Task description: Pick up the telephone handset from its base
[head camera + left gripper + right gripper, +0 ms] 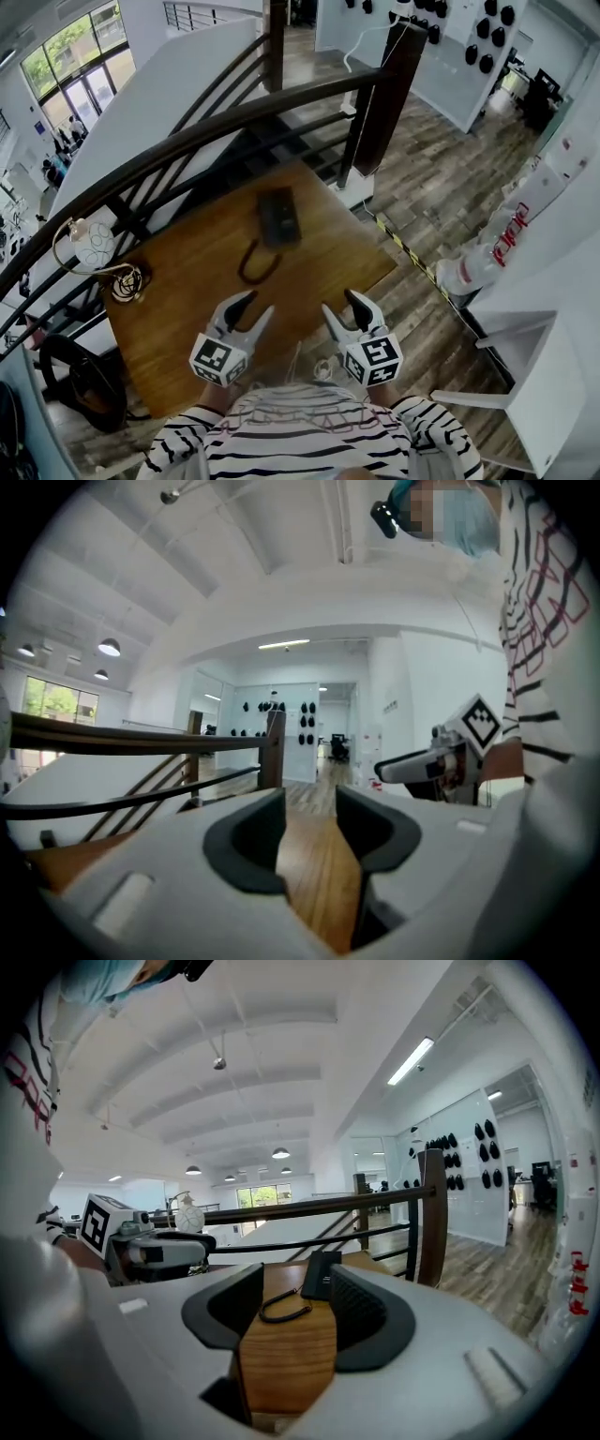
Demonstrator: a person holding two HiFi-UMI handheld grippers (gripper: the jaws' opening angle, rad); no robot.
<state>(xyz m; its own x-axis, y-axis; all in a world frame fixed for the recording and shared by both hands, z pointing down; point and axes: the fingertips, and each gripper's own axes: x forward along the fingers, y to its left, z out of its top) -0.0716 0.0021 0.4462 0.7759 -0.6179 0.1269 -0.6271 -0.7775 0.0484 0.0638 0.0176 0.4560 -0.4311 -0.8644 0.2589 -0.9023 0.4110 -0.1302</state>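
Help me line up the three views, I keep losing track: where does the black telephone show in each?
Head view: telephone lies just left of centre, on the wooden table.
Left gripper view: not in it; only bare tabletop shows between the jaws.
Right gripper view: telephone at centre, seen between the jaws.
Shared landmark: the dark railing post, beyond the table in all three.

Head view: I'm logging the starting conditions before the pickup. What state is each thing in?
Left tool: open, empty.
Right tool: open, empty.
Telephone: resting on the table, touched by neither tool.
Cord: lying in a loose loop on the table.
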